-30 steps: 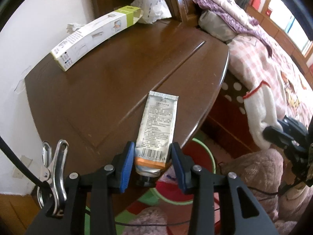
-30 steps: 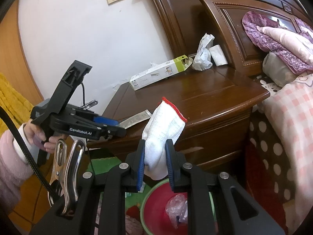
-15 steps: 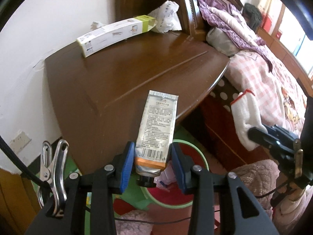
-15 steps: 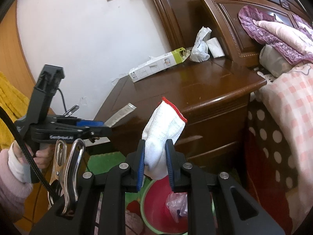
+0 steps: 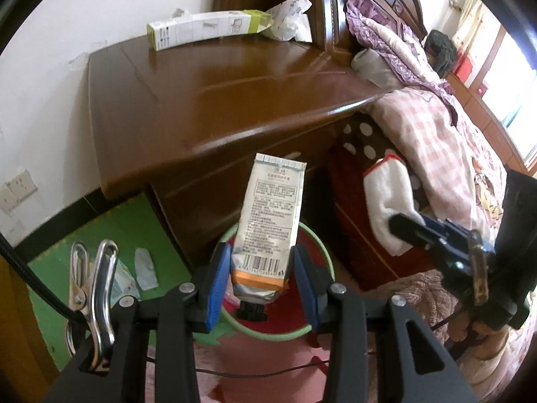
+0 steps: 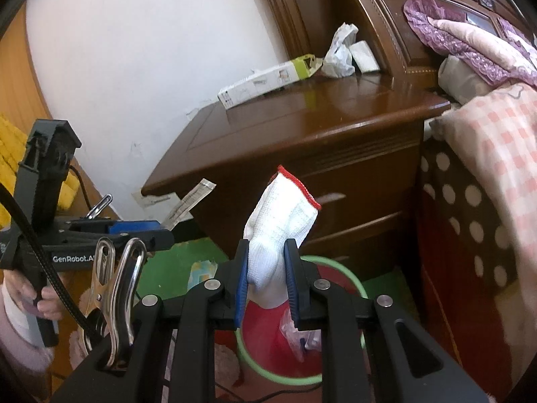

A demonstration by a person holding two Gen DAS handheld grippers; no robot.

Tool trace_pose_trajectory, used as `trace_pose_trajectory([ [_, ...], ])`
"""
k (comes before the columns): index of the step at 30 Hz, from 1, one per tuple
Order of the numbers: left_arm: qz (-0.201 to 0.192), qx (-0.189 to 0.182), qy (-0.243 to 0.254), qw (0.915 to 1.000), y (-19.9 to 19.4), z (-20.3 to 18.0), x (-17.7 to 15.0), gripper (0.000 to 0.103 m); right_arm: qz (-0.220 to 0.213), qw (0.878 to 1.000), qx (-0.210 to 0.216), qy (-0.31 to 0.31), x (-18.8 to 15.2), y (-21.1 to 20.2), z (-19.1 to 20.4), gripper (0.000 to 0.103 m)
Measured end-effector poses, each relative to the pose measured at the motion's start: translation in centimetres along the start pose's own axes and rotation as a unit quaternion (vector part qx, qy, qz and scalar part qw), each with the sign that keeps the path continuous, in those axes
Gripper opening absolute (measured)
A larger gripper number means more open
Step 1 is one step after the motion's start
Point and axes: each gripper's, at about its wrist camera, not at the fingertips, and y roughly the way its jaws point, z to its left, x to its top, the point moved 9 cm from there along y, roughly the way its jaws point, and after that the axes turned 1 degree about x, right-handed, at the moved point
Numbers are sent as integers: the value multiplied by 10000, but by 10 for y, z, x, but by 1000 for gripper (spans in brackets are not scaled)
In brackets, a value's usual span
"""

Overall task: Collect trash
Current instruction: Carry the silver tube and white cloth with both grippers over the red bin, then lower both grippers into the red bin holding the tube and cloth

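The left hand-held gripper (image 5: 261, 278) pinches a flattened foil tube (image 5: 268, 231) near its black ribbed cap; the tube is silver with fine print, a barcode and an orange band, its crimped end pointing up. It hangs above a round bin (image 5: 322, 258) with a pale green rim and red inside, which stands on the floor in front of the table (image 5: 208, 107).

The right hand-held gripper (image 6: 266, 280) is closed on a white knitted glove (image 6: 282, 231) with a red-stitched cuff; the soft fabric bunches between the blue pads. It too hangs over the bin (image 6: 352, 285), where a crumpled clear plastic bag (image 6: 295, 332) lies.

The table is dark, glossy wood with a rounded moulded edge and drawers below. At its back lie a long white carton (image 5: 204, 30) with a lime-green end, open at that end, and beside it crumpled white paper (image 5: 290, 21) against the carved headboard (image 6: 386, 27).

A green foam mat (image 5: 110, 235) with a jigsaw edge covers the floor left of the bin, with small scraps of wrapper (image 5: 144, 268) on it. To the right is a bed with a pink checked quilt (image 5: 429, 141) and a purple lace-edged cover (image 6: 470, 40).
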Motion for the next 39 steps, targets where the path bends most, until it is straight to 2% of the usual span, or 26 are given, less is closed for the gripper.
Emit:
trace_pose_trajectory([
  [4,-106,8,38,9999,4,-10,-11,40,68,9999,-118,-14,-12,4,1,20],
  [11,-19,-99,-55,9999,20,-22,-28,40,186,9996,-232,17,-30,14,-4,20],
  [19,251,73,-204,9995,56,-14,-52,40,470,9983,-323,121,-48,35,-14,20],
  [30,623,86,-430,9971,103,-3,-73,40,847,9953,-437,144,-72,62,-22,20],
  [39,922,115,-491,9945,133,-1,-85,40,992,9932,-593,99,-82,76,-23,20],
])
